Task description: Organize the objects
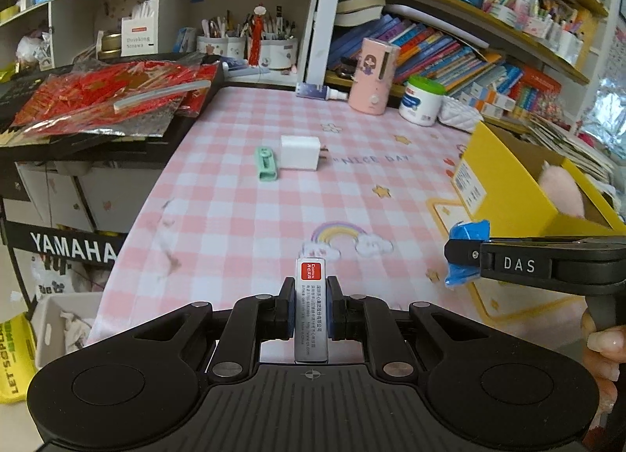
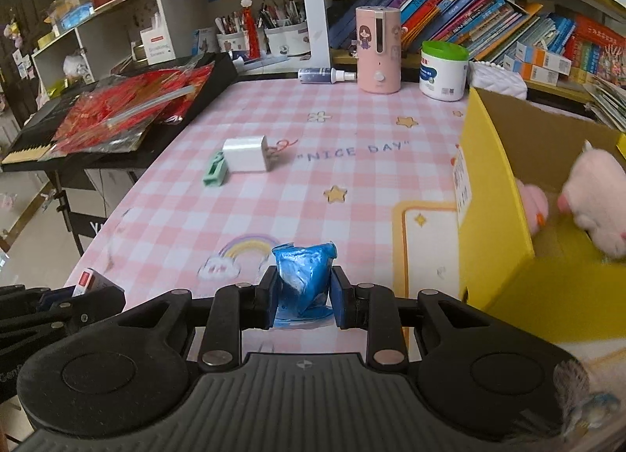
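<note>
- Two things were in my grip above the desk (image 1: 234, 217), one in each gripper.
- My left gripper (image 1: 310, 309) had its jaws pressed tight on a slim silver box (image 1: 311, 315) with a red label, held upright, its top poking out past the pads.
- My right gripper (image 2: 304, 297) had its jaws pinching a crumpled blue bag roll (image 2: 303, 276); the jaws stood a little apart because the roll filled the gap between them.
- From the left camera the right gripper showed at the right edge, side on, with the blue roll at its tip, just beside the yellow box (image 1: 508, 194).
- From the right camera the left gripper showed at the lower left edge with the red-labelled end of the silver box sticking out.
- The yellow box stood open on the right side of the desk, with a pink plush (image 2: 594, 194) lying inside it.
- A white charger (image 1: 299, 153) and a green clip (image 1: 266, 163) lay touching each other near the middle of the desk, well apart from both grippers.
- At the far edge stood a pink humidifier (image 2: 378, 49), a green-lidded tub (image 2: 444, 70) and a spray bottle (image 2: 326, 74) lying on its side.
</note>
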`<state>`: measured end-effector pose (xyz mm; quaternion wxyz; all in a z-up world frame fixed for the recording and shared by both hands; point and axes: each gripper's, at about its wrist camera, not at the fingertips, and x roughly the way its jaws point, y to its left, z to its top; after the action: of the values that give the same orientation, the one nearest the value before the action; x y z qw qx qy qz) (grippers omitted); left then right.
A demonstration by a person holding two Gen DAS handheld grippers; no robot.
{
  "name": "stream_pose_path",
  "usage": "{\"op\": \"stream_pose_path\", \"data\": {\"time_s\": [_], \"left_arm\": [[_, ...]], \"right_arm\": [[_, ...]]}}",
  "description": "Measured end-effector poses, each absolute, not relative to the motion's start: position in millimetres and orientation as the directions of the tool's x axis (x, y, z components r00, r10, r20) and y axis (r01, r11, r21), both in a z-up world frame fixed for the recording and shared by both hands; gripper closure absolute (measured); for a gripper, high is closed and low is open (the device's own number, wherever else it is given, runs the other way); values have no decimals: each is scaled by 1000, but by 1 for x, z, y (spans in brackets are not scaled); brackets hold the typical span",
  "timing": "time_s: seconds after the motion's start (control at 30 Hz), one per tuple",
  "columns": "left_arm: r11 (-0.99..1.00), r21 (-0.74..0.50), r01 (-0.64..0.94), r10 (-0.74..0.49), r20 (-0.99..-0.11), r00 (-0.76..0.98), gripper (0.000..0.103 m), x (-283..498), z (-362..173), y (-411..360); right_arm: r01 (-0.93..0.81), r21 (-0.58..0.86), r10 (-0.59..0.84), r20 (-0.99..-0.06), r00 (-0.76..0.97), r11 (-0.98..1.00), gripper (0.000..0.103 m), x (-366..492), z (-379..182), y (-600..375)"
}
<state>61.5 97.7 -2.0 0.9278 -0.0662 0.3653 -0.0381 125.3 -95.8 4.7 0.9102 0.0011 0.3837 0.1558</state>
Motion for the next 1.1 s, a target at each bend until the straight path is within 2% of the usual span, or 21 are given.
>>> {"op": "stream_pose_path", "data": {"time_s": [0.47, 1.1], "left_arm": [[980, -136, 146, -200, -679, 707, 90, 2, -1, 76], [894, -153, 421, -405, -677, 615, 90, -14, -6, -4]], "right_arm": [[-201, 148, 247, -692, 679, 968, 78, 36, 1, -119], [81, 147, 52, -725, 687, 986, 78, -35, -8, -204]]}}
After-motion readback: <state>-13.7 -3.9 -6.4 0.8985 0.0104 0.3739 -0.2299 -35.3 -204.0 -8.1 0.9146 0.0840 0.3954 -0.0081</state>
